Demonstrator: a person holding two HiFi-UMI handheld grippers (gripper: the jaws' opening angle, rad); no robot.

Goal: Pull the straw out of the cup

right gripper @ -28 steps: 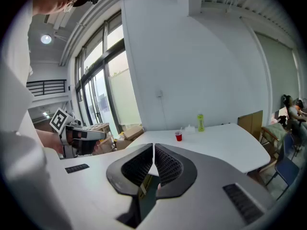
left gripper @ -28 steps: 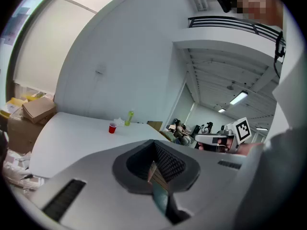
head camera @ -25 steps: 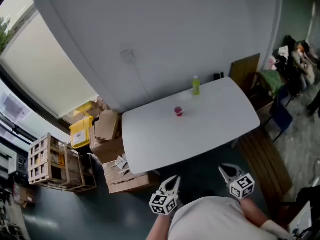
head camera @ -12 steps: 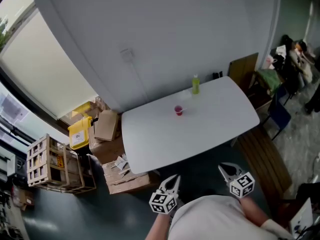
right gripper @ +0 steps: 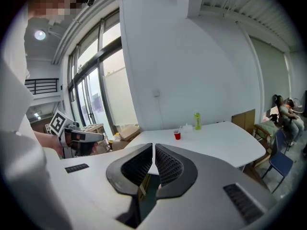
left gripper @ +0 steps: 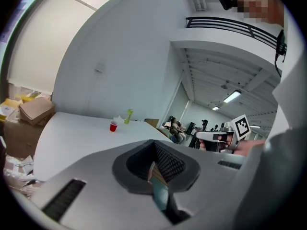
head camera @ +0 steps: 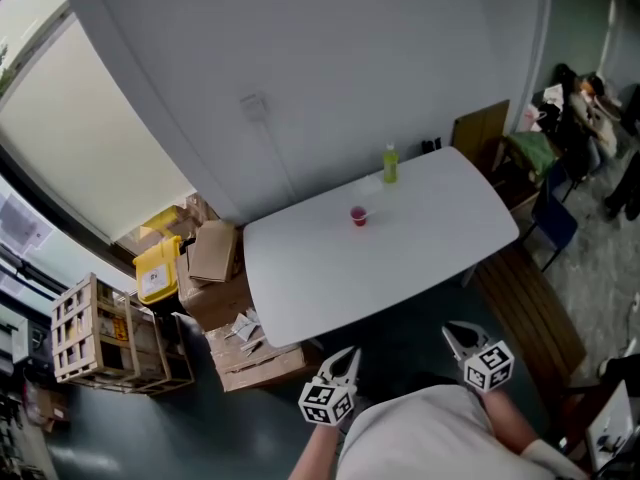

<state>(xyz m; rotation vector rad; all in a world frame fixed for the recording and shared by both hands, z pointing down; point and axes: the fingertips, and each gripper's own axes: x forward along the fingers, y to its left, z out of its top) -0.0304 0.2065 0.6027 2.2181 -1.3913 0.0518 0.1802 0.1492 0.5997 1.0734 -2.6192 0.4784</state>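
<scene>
A small red cup (head camera: pixel 358 216) stands near the middle of the white table (head camera: pixel 420 248), far from both grippers. In the right gripper view the cup (right gripper: pixel 177 135) shows a thin pale straw that leans out of it; in the head view the straw is too small to make out. The cup (left gripper: pixel 113 126) is also tiny in the left gripper view. My left gripper (head camera: pixel 348 353) and right gripper (head camera: pixel 452 332) hang close to the person's body, off the table's near edge. Both are shut with nothing between their jaws.
A green bottle (head camera: pixel 390 165) stands at the table's far edge, with a clear crumpled item (right gripper: pixel 186 127) beside it. Cardboard boxes (head camera: pixel 214 253), a yellow bin (head camera: pixel 155 268) and a wooden crate (head camera: pixel 95 328) lie left of the table. A wooden bench (head camera: pixel 530 313) and a blue chair (head camera: pixel 555 226) are to the right.
The head view has shifted slightly, so the table sits a touch higher in frame. Both grippers stay low, shut and nearly still.
</scene>
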